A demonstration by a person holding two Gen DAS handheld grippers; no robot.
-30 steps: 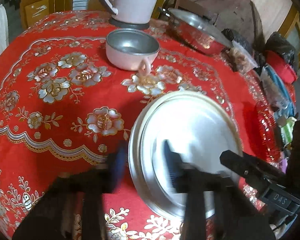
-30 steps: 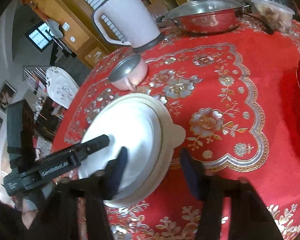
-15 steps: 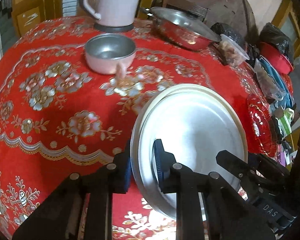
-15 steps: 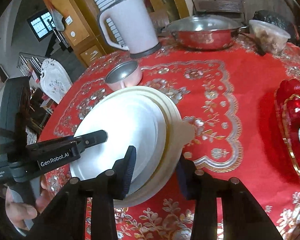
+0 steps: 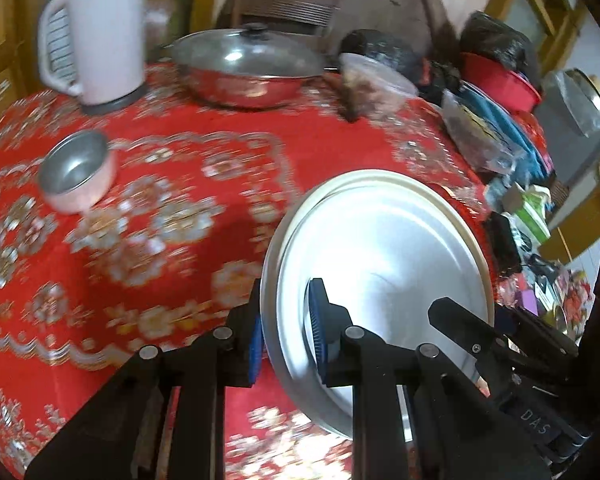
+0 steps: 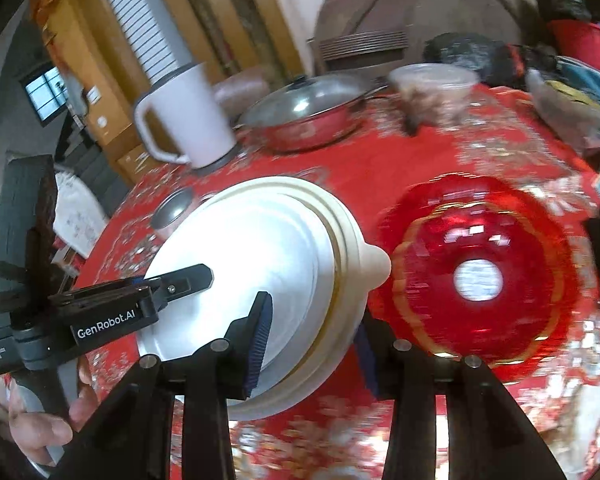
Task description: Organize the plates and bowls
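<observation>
A white kettle stands beside a lidded steel pan; both rest on the red flowered tablecloth.

The tablecloth pattern smears with motion blur in both views; the red glass dish is streaked, its rim detail unreadable; the right gripper hides its far finger behind the cream plate; the small bowl is mostly covered by that plate; the left gripper pad is partly hidden behind the plate rim; the hand is cut by the frame edge; the clutter at the table's far side is too blurred to identify.
</observation>
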